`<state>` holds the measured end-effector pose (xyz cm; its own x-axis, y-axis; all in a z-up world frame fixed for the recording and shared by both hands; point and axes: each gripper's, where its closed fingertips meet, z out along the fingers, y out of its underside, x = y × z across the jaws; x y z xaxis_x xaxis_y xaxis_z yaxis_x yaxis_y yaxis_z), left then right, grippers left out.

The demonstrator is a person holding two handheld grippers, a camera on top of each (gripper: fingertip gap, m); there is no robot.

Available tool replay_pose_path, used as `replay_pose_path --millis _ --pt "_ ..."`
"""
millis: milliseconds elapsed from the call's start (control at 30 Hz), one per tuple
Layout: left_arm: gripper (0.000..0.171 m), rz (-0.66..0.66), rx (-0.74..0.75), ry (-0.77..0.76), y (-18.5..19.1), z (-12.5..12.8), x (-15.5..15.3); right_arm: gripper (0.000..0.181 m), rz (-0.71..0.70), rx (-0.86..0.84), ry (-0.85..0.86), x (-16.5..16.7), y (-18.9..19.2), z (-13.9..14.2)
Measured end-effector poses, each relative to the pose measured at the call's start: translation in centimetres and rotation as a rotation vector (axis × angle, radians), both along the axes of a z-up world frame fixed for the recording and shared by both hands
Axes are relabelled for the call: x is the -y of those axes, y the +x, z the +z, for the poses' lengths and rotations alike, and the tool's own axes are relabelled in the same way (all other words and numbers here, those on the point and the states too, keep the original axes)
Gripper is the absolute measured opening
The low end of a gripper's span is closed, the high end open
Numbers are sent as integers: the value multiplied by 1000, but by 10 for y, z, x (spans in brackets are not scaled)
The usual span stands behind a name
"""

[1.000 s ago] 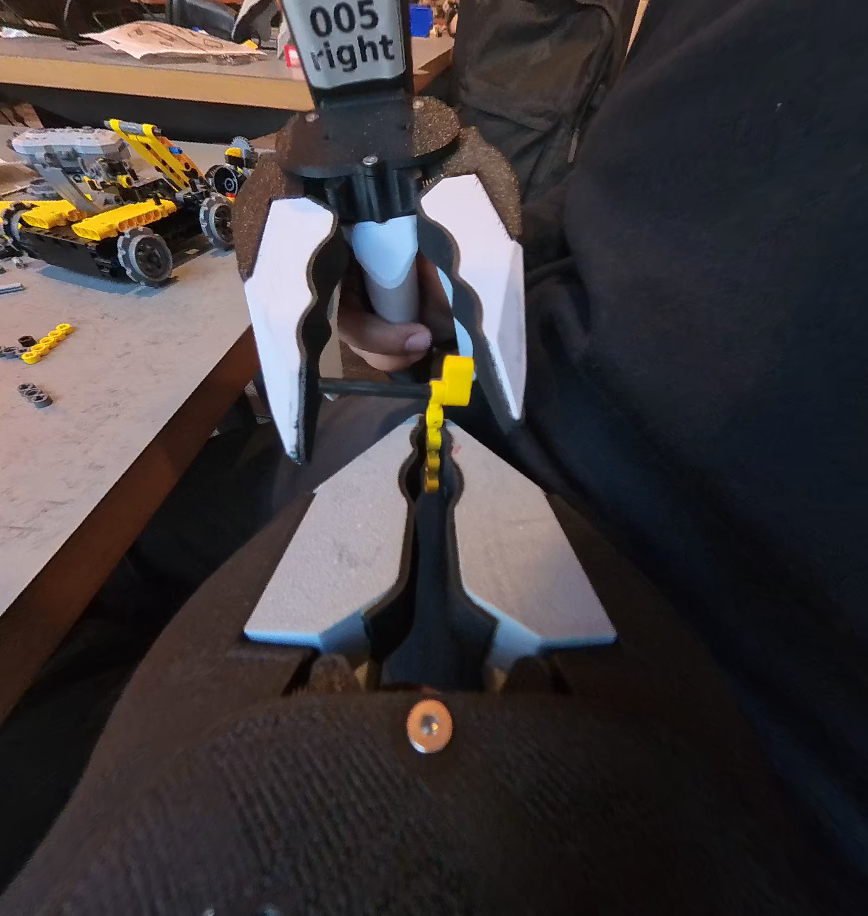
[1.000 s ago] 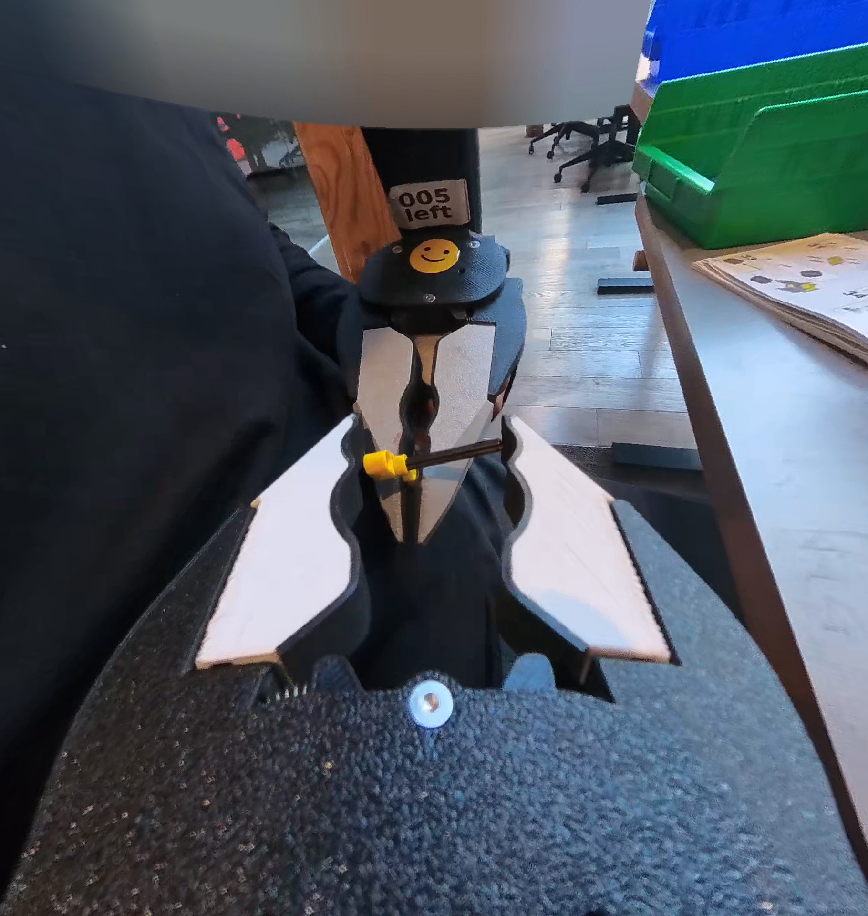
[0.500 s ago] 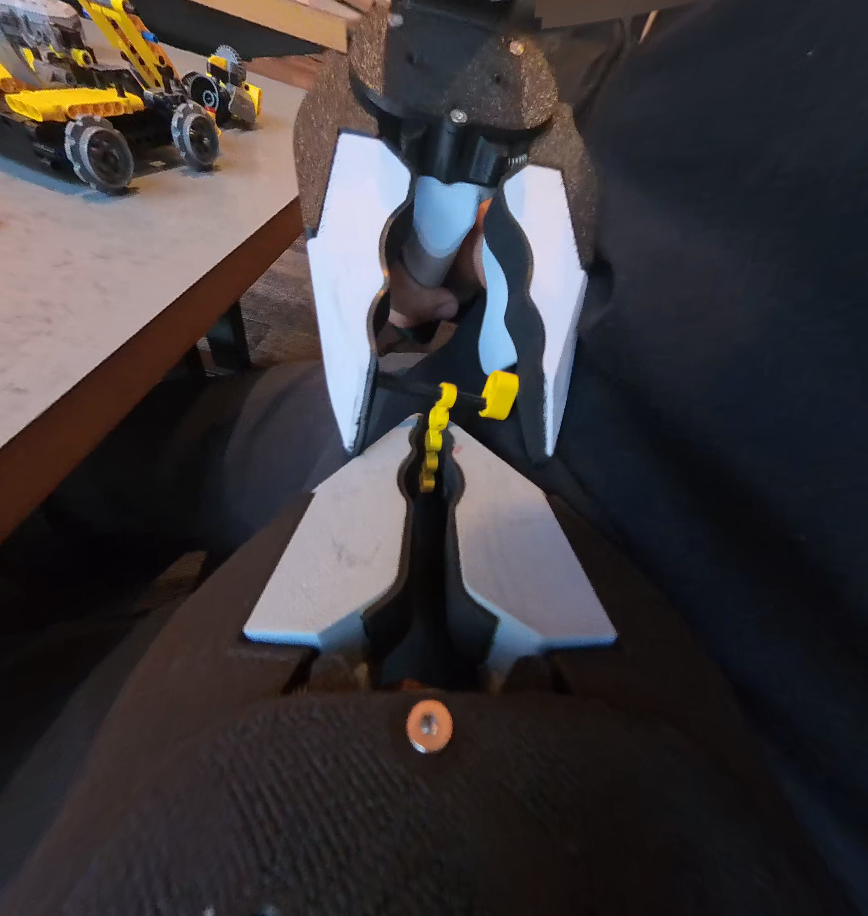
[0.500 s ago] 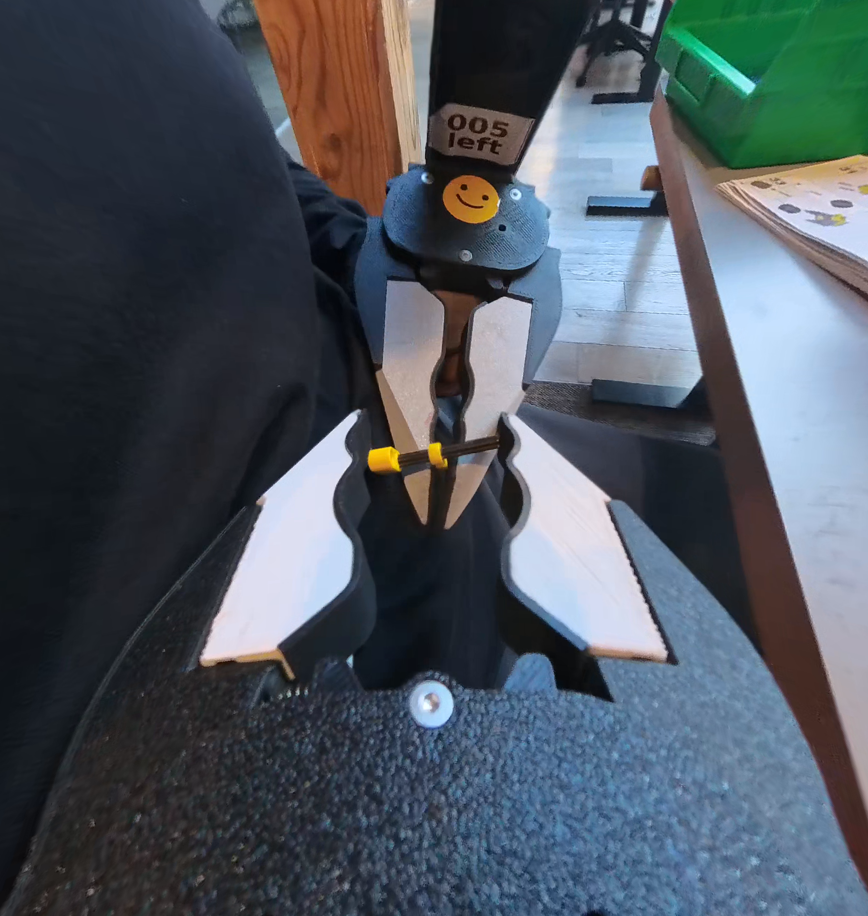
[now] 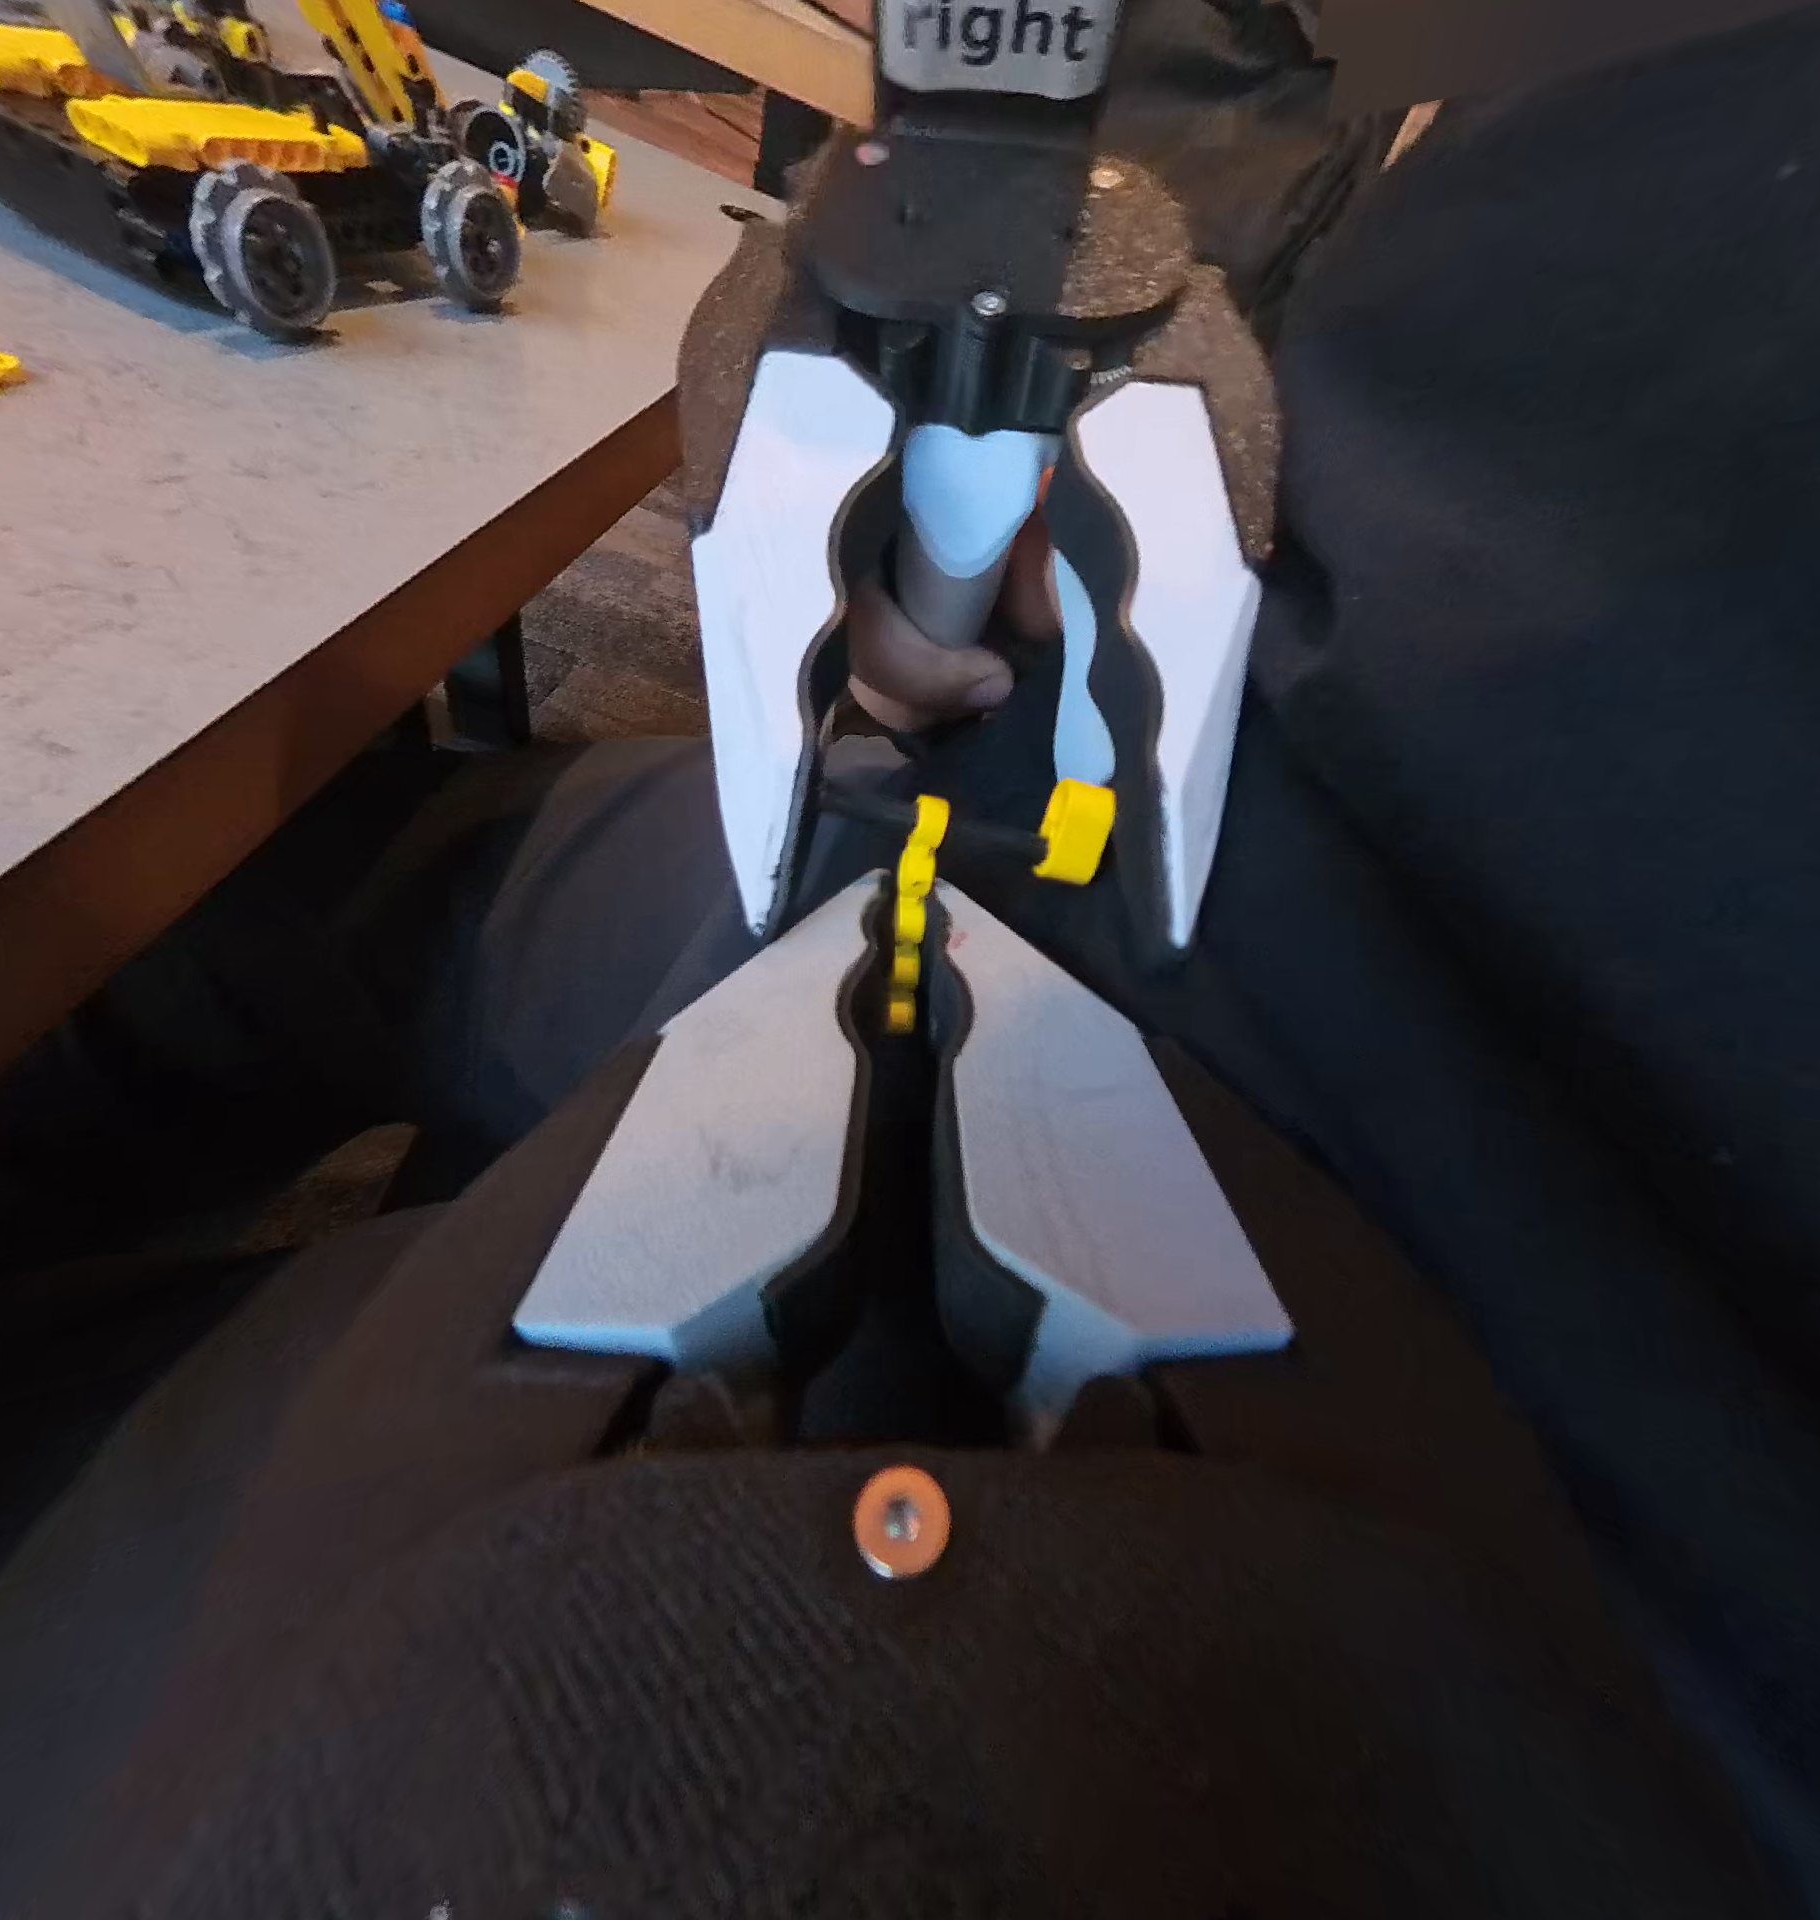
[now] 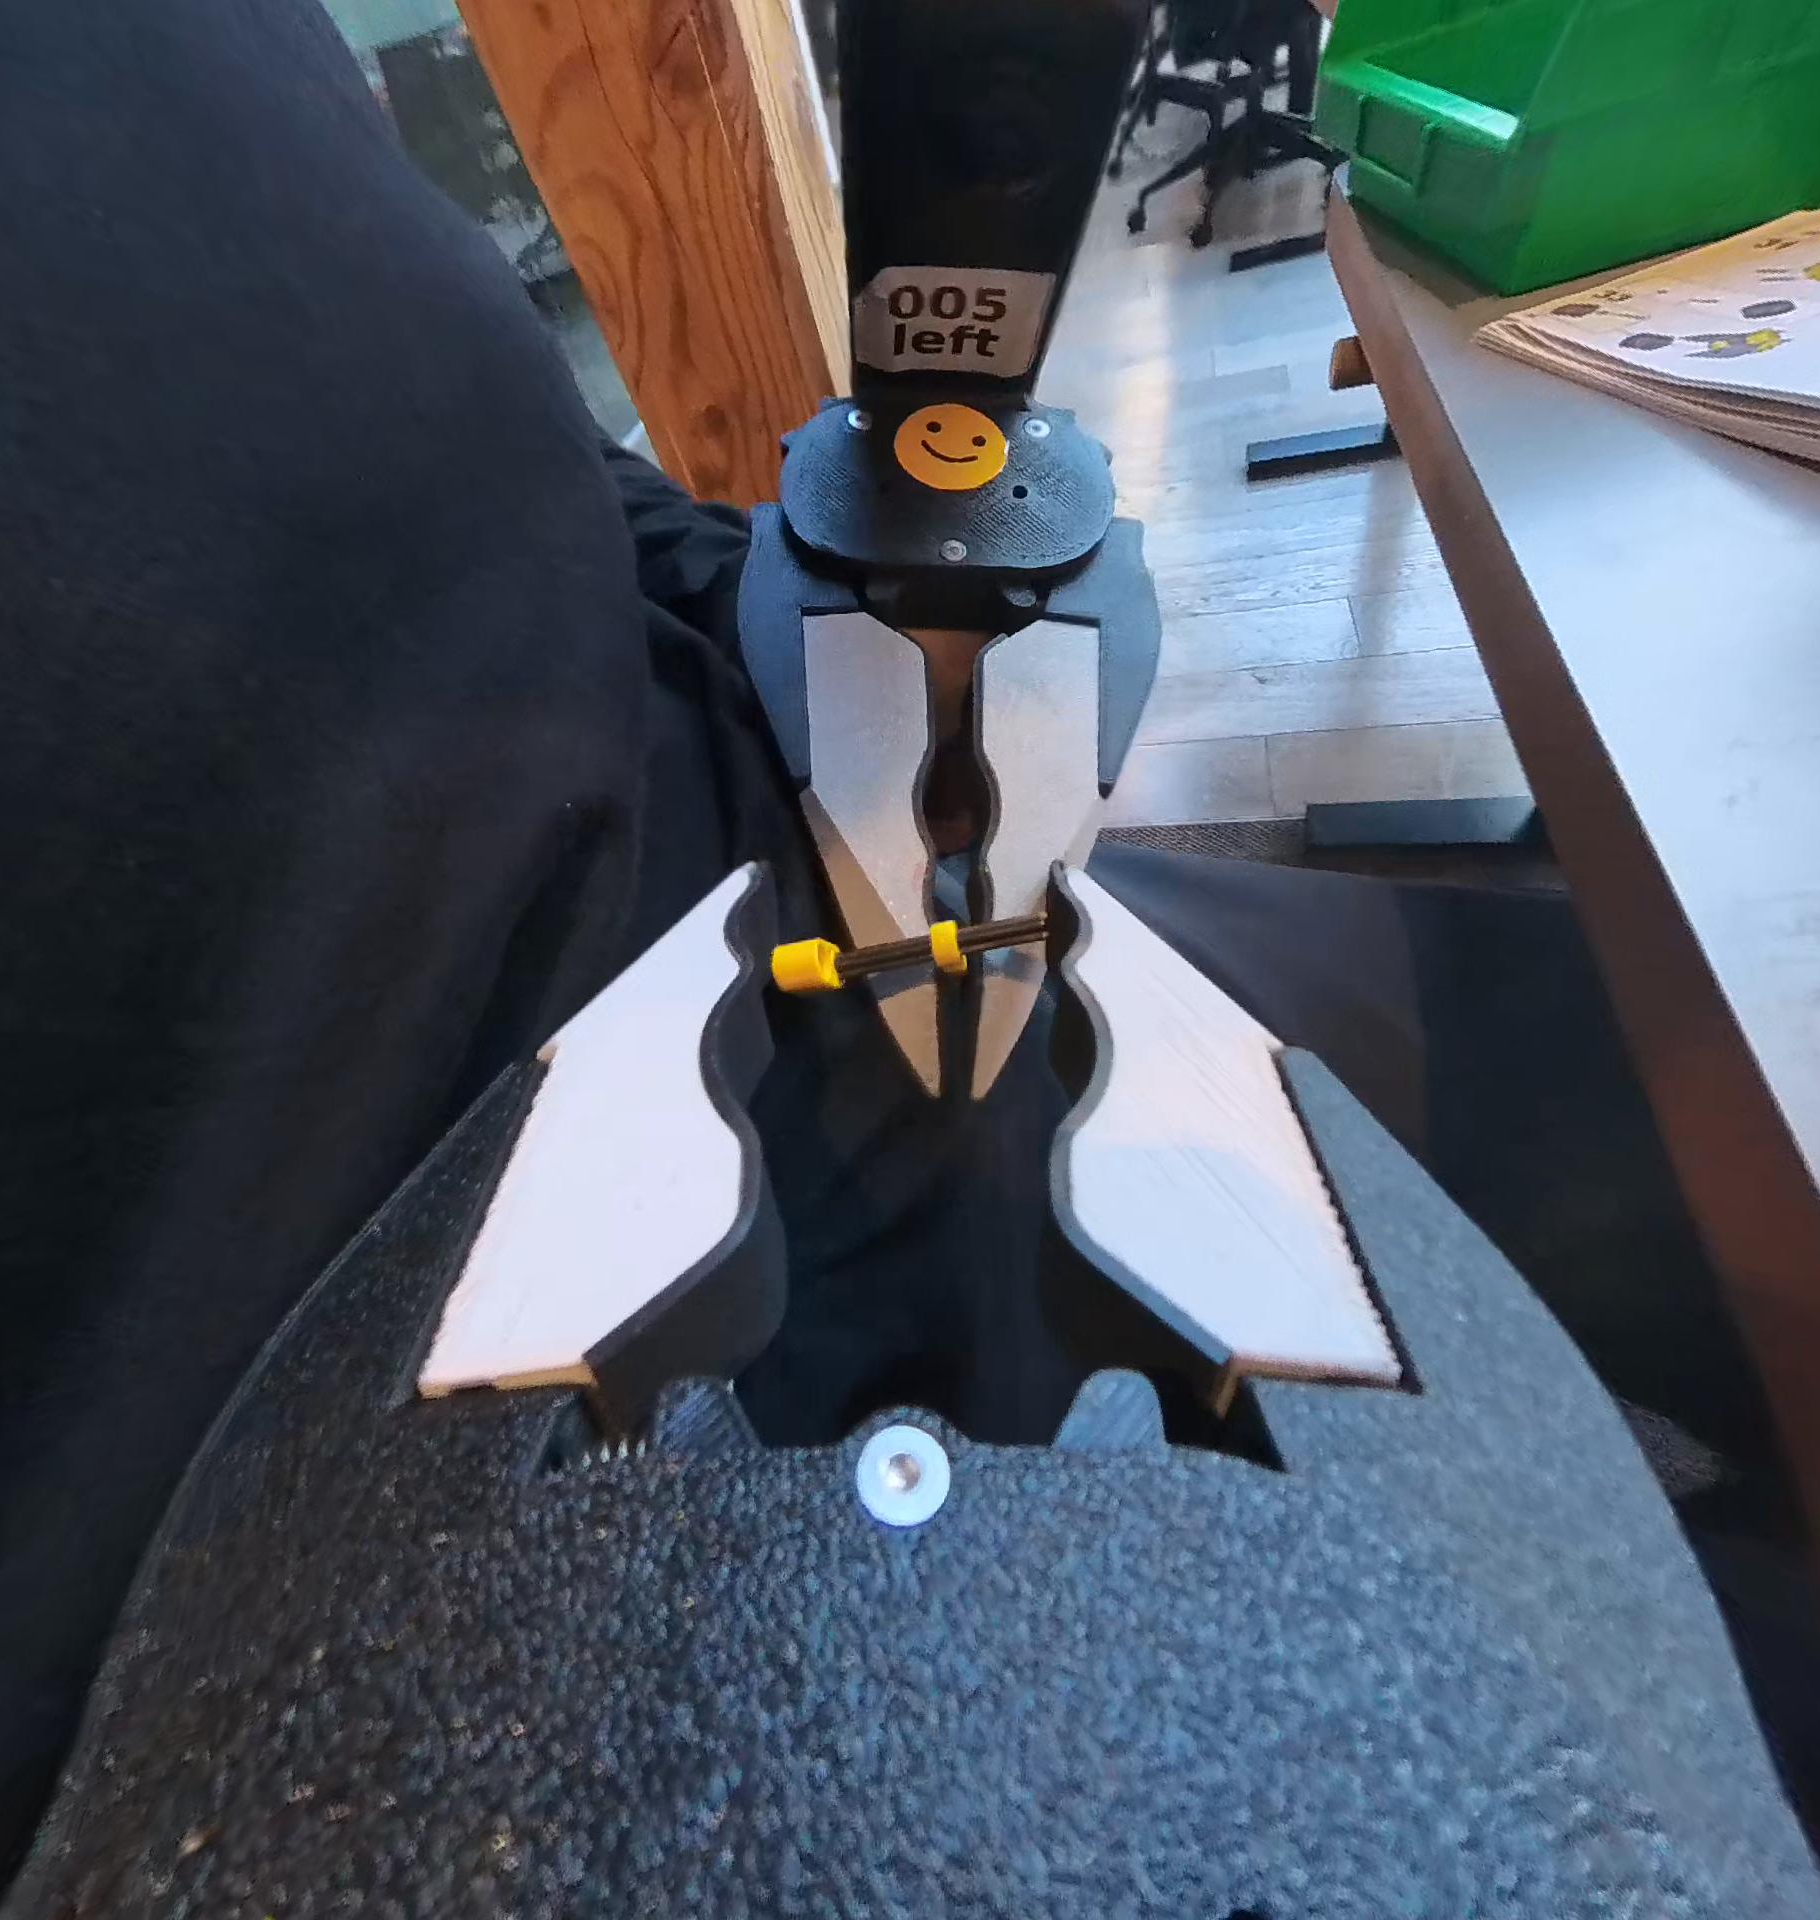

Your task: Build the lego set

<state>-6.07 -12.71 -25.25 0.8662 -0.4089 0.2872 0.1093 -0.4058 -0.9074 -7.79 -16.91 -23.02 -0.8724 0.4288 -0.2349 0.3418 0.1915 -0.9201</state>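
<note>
The left tool (image 5: 908, 914) is still pinching the yellow beam (image 5: 911, 902), now slid along the black axle (image 6: 937, 948) away from its yellow cap (image 6: 802, 966). The right tool (image 6: 901, 940) is gaping around the axle. Both are wearing printed labels.

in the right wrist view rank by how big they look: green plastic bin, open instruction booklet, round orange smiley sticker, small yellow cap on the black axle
1. Green plastic bin, cut off by the frame.
2. Open instruction booklet, also cut off.
3. Round orange smiley sticker.
4. Small yellow cap on the black axle.

Bin and booklet lie at other distances than the sticker and cap, so this ranks apparent size only.
</note>
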Motion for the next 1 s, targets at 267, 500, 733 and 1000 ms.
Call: replay_pose_path --millis 267,500,733,1000 --pt "6 19 4 32 -25 10 3 52 -39 11 -108 -10 -18 12" --pt "30 179 -153 26 -54 17 4 52 -88 186 -330 -21 -39 22" --pt "27 372 -670 111 -63 28 -3 52 -96 602 -649 -30 -54 19" --pt "18 351 -719 134 -56 33 -14 52 -21 810 -719 -16 -51 12"
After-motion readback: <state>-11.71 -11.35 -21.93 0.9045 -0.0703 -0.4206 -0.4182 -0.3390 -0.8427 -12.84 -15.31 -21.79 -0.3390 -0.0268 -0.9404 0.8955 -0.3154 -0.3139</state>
